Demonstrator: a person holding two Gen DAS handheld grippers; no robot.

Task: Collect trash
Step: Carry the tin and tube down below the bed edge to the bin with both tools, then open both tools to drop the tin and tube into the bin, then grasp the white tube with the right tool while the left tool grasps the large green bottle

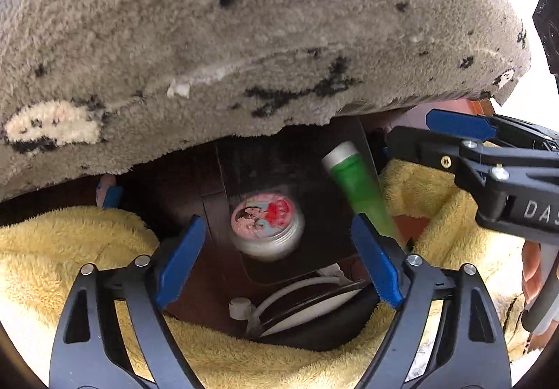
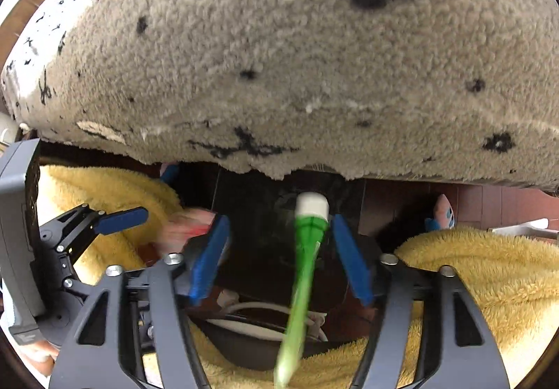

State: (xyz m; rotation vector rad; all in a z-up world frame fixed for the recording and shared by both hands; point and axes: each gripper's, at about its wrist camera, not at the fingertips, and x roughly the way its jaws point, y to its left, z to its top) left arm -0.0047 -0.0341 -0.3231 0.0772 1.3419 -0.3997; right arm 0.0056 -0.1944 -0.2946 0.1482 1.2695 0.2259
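- A shaggy grey rug with black flower marks (image 1: 244, 39) fills the upper half of both views; its ragged edge hangs over the dark gap I am working in.
- A fluffy yellow towel (image 1: 70, 249) is bunched from 7 to 4 o'clock, ringing a dark opening over the brown wooden floor (image 1: 209, 186).
- My left gripper (image 1: 279, 256) has its blue pads spread wide, holding nothing.
- My right gripper (image 2: 279, 256) is also spread apart. The green tube lies between its pads, and I see no pad touching it.
- The green plastic tube with a white cap (image 2: 307, 242) is soft and tapered, blurred as if in motion. Its long axis runs from 6 to 12 o'clock in the right view, cap away from me. In the left view it slants at 1 o'clock, just beside the right pad.
- The small round jar with a pink picture lid (image 1: 267, 231) sits dead ahead of the left gripper at 12 o'clock, lid up, between the pad lines but beyond the tips. I judge the left the nearer one for it: advance straight, then close across its smooth, rigid-looking, ribbed side.
- White cables (image 1: 279, 298) coil at 6 o'clock beneath, a snag risk.
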